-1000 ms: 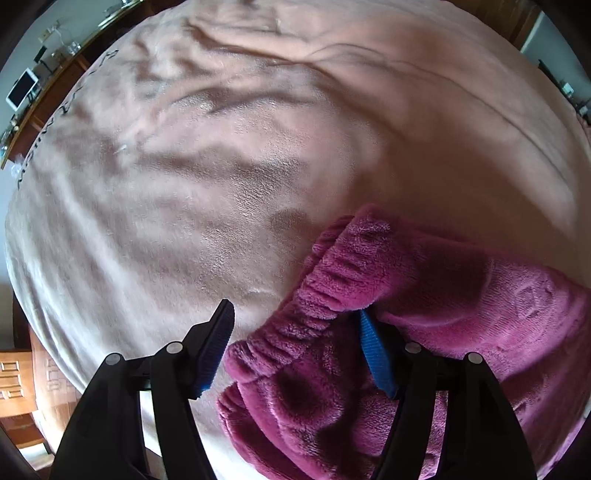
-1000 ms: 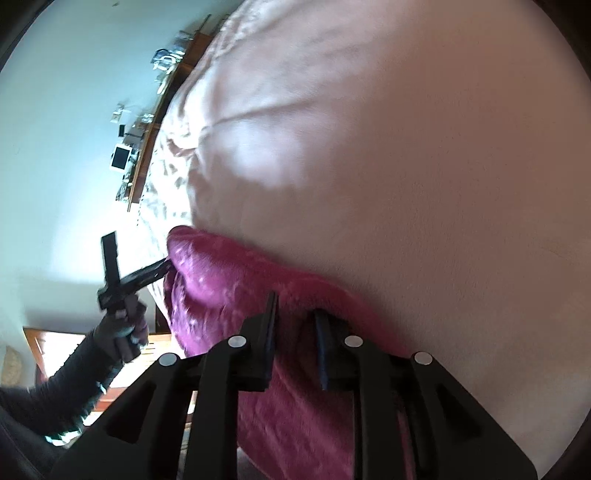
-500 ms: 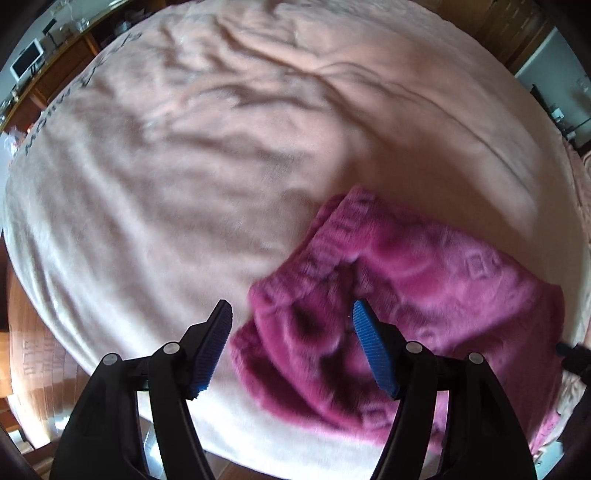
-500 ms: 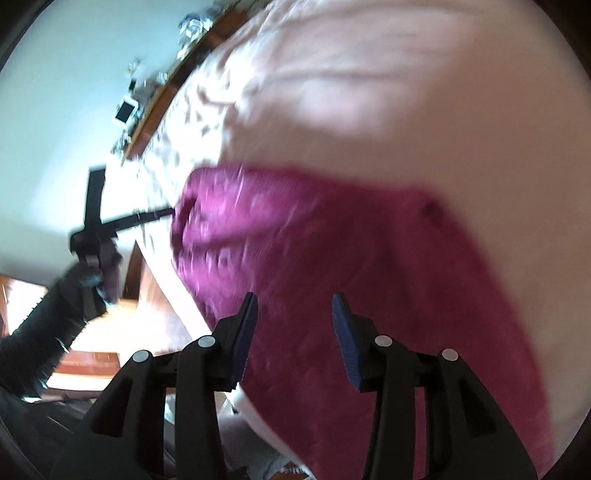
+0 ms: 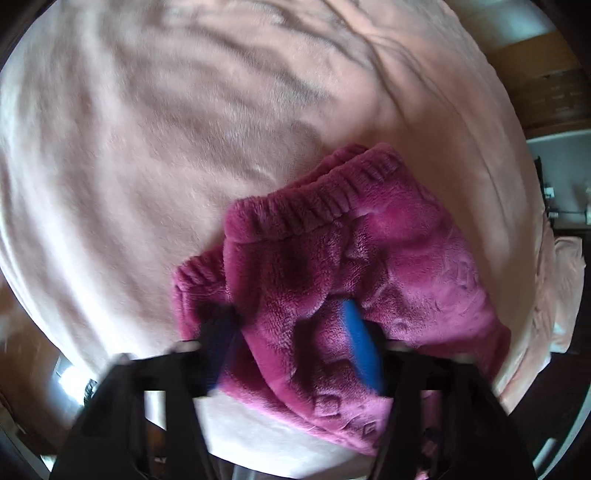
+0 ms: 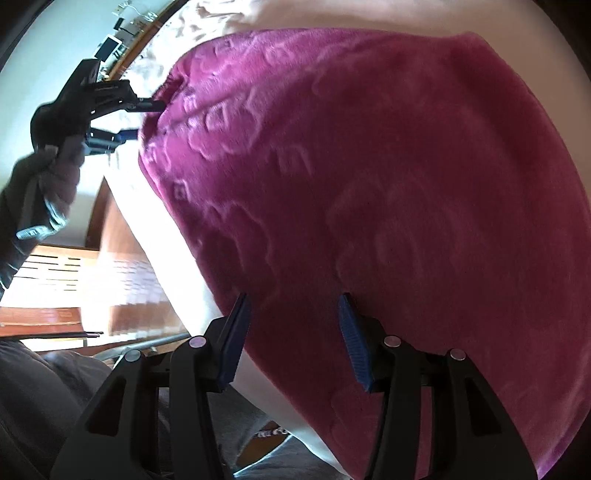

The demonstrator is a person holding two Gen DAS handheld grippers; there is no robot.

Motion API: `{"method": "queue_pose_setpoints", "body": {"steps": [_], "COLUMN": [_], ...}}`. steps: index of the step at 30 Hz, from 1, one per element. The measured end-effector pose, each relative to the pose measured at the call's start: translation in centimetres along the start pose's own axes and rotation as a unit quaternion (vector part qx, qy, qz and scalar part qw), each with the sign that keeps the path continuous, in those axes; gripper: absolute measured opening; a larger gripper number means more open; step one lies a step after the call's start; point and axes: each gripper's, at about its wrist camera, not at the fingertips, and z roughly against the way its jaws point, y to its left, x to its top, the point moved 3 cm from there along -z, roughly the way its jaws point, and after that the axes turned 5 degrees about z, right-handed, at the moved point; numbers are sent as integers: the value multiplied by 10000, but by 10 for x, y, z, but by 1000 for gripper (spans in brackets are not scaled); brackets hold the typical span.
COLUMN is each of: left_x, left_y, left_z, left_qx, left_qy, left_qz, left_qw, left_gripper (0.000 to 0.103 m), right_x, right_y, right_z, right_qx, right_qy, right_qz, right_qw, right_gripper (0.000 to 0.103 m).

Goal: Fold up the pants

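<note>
Fuzzy magenta pants (image 5: 369,240) lie bunched near the front edge of a pink blanket (image 5: 184,129), their ribbed waistband facing away from me. My left gripper (image 5: 291,339) points steeply down and its jaws are closing, with a thick fold of the pants pinched between the blue pads. The right wrist view shows the pants (image 6: 369,166) as a broad embossed sheet, with the left gripper (image 6: 147,118) biting their far corner. My right gripper (image 6: 295,332) hovers over the near edge of the pants. Its jaws are opening and its pads press on nothing.
A gloved hand (image 6: 48,177) holds the left gripper's handle. Past the bed edge lies a wooden floor (image 6: 129,258), and a shelf with small items (image 6: 110,44) runs along the far wall. The blanket (image 6: 221,14) spreads wrinkled beyond the pants.
The left gripper shifted over the waistband corner and closed from wide open onto a fold. The right gripper let go of the pants, opened and slid along them, so the cloth now fills its view.
</note>
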Motion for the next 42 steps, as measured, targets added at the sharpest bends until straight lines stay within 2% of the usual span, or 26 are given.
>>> {"method": "queue_pose_setpoints", "body": {"steps": [3, 6, 9, 13, 16, 17, 19, 20, 21, 23, 25, 28, 30, 32, 34, 36, 38, 40, 42], "left_x": [-8, -27, -35, -32, -34, -37, -42, -43, -47, -58, -74, -99, -117, -144, -173, -191, -226, -263, -305], "left_y": [8, 16, 25, 14, -3, -7, -14, -23, -30, -42, -52, -85, -113, -146, -175, -198, -221, -245, -271], "left_z": [-2, 8, 6, -17, -20, -19, -15, -15, -12, -3, 7, 13, 19, 20, 15, 5, -10, -27, -44], "left_qx": [309, 858, 1137, 1445, 1842, 1934, 2174, 2262, 2340, 2513, 2695, 2837, 2898, 2822, 2618, 2389, 2160, 1943, 1779], "left_qy": [68, -9, -156, -254, -342, -370, -409, -472, -581, -832, -1057, -1341, -1590, -1736, -1681, -1524, -1312, -1121, -961], "left_qz": [70, -301, -600, -799, -890, -945, -1111, -1191, -1284, -1500, -1672, -1953, -2313, -2724, -3033, -3290, -3572, -3872, -4197], "left_qw": [9995, 9959, 9916, 9860, 9782, 9759, 9689, 9656, 9620, 9526, 9424, 9292, 9150, 9034, 9007, 9008, 8992, 8943, 8849], "left_gripper": [16, 14, 14, 17, 18, 21, 35, 46, 53, 57, 57, 57, 57, 57, 58, 58, 58, 58, 58], "right_x": [-11, -27, -45, -58, -68, -76, -97, -110, -126, -162, -195, -250, -290, -326, -349, -368, -370, -368, -370], "right_y": [-3, -13, -26, -36, -38, -42, -58, -69, -81, -107, -128, -165, -193, -221, -242, -267, -279, -290, -308], "right_z": [1, 3, 1, 5, 25, 33, 53, 63, 74, 97, 115, 147, 170, 191, 202, 210, 206, 195, 190], "right_qx": [-193, -284, -231, -223, -319, -352, -459, -523, -623, -901, -1112, -1558, -1831, -2056, -2202, -2254, -2262, -2234, -2167], "right_qy": [3, 69, 70, -71, -298, -403, -617, -716, -821, -993, -1098, -1272, -1434, -1573, -1639, -1718, -1744, -1740, -1727], "right_qz": [-89, -289, -627, -852, -952, -1066, -1464, -1659, -1894, -2341, -2691, -3266, -3732, -4129, -4362, -4497, -4523, -4557, -4553], "right_qw": [9998, 9992, 9977, 9961, 9945, 9929, 9862, 9822, 9765, 9629, 9504, 9235, 8981, 8732, 8570, 8470, 8449, 8439, 8461], "right_gripper": [50, 50, 51, 50, 50, 50, 51, 51, 51, 51, 51, 51, 51, 51, 51, 51, 51, 51, 51]}}
